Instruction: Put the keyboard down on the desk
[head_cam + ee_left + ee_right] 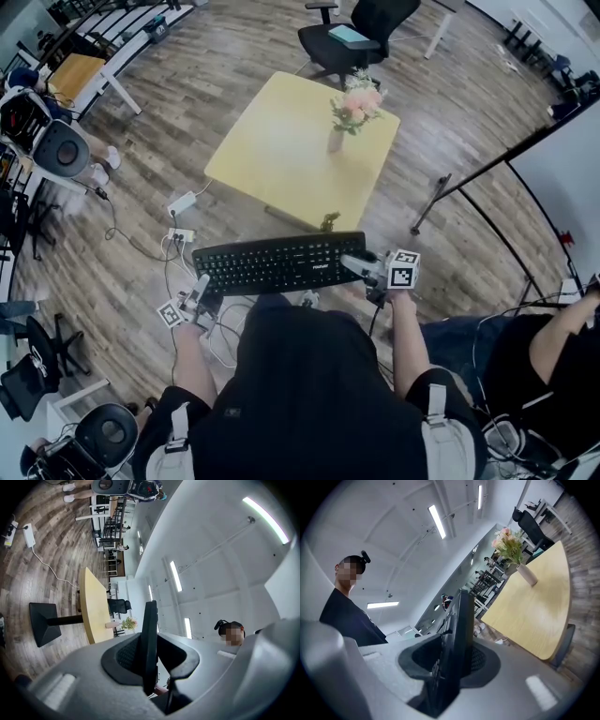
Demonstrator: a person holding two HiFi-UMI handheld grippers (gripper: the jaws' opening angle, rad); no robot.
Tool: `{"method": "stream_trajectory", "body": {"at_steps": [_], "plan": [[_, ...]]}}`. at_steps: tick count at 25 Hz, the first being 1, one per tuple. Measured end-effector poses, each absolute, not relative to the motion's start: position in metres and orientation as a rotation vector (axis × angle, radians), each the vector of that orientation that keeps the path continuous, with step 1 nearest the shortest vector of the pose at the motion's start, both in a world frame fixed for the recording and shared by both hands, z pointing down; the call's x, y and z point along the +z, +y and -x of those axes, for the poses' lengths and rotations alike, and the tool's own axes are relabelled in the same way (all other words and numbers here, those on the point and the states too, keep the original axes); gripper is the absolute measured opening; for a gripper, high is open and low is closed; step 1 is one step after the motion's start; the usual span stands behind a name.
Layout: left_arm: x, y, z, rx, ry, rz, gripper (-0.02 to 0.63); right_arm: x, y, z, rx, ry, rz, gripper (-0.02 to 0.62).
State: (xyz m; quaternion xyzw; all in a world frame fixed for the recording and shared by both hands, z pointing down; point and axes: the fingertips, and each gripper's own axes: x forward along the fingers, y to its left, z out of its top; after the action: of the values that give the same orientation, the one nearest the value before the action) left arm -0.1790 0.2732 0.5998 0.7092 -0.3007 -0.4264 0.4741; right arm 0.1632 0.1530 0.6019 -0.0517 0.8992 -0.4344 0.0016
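Black keyboard (278, 262) in air, just short of near edge of yellow desk (281, 150). Left gripper (200, 289) & right gripper (358, 265) each pinch one end, jaws narrowed onto it. Risk: uneven lowering may twist it loose; overshoot could hit flower vase (349, 117).

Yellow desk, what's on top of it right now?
A vase of flowers stands near the far corner of the yellow desk; nothing else shows on top. The keyboard is held in the air short of it, hiding none of the top.
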Motion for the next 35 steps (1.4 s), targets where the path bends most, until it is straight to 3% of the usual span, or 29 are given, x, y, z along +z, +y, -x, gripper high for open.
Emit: {"method": "stream_trajectory", "body": {"at_steps": [35], "plan": [[0.607, 0.246, 0.191, -1.016, -0.712, -1.735, 0.091, 0.618, 0.142, -0.156, -1.409, 2.799, 0.214, 0.126]]}}
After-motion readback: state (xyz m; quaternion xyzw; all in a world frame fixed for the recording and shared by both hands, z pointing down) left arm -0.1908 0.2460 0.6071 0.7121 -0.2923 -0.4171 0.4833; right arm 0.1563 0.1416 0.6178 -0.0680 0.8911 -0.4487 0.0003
